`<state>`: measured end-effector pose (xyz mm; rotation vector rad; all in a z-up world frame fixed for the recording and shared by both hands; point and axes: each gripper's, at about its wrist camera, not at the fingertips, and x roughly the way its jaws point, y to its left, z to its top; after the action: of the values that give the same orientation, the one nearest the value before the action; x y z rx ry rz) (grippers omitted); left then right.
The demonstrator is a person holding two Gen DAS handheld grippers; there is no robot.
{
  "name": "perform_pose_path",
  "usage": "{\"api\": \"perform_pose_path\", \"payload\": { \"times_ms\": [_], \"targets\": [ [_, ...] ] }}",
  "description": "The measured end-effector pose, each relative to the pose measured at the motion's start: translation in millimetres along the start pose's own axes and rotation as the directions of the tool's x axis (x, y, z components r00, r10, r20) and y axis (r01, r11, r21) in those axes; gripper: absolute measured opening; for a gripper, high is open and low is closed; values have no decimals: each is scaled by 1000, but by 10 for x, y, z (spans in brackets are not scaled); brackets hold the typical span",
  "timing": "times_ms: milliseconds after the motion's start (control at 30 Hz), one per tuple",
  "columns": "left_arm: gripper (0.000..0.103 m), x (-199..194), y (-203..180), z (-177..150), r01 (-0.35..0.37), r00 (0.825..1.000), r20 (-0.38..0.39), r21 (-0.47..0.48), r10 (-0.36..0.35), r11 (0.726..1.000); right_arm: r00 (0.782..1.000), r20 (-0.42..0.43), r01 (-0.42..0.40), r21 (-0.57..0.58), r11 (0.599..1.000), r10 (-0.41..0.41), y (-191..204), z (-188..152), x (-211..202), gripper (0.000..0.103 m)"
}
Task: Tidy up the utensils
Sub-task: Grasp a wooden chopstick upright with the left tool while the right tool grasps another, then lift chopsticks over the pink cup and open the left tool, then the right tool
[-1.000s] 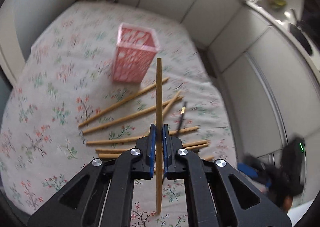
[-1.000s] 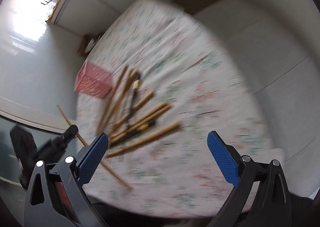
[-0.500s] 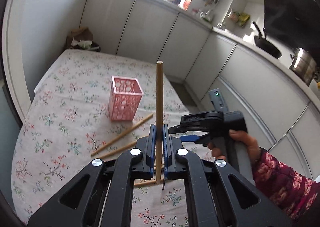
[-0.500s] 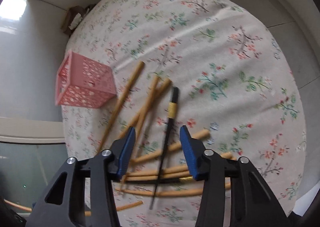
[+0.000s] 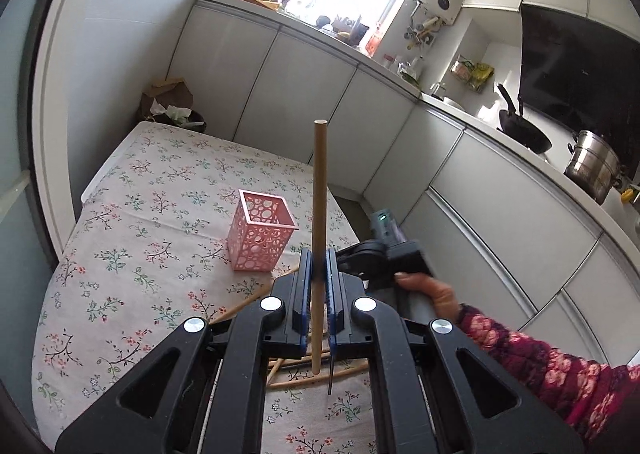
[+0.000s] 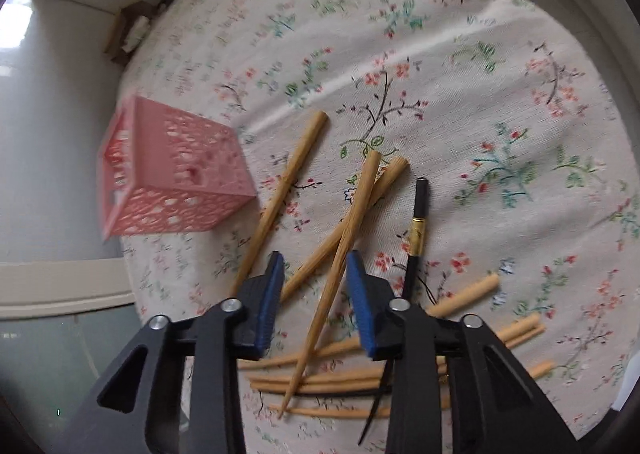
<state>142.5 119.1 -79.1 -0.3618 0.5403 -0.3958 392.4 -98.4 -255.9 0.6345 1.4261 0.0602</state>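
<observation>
Clamping chopstick (image 5: pixel 319 190), left gripper (image 5: pixel 319 260) | right gripper (image 6: pixel 316 266) closing astride pile chopstick (image 6: pixel 344 242)

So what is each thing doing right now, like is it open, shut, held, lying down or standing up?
Left gripper: shut on a wooden chopstick, held upright.
Right gripper: jaws closing around a loose chopstick, not pressing it yet.
Pink holder: standing upright, looks empty.
Other chopsticks: lying scattered on the tablecloth.
Black chopstick: lying flat.

Black gripper (image 6: pixel 314 266) frames with blue ribbed pads, silver screws; dark red floral sleeve (image 5: pixel 540 366).
</observation>
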Motion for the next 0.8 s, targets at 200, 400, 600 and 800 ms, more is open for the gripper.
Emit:
{"api": "perform_pose_path", "payload": {
  "times_ms": [200,400,600,800],
  "targets": [
    [6,-39,22,-1,-3,1000,4,-8,3,1000,997,71,-22,21,1000,20,-128,-121,-48,8],
    [6,-29,0,47,-10,1000,7,-15,10,1000,965,222,-123,-94,988,141,-215,-500,-680,8],
    [6,76,-94,197,-25,1000,5,-17,25,1000,893,379,-170,-215,962,243,-156,-796,-1433,8],
    [6,119,-248,589,-58,996,66,21,56,998,765,535,-217,-308,926,357,-6,-872,-2165,8]
  ]
}}
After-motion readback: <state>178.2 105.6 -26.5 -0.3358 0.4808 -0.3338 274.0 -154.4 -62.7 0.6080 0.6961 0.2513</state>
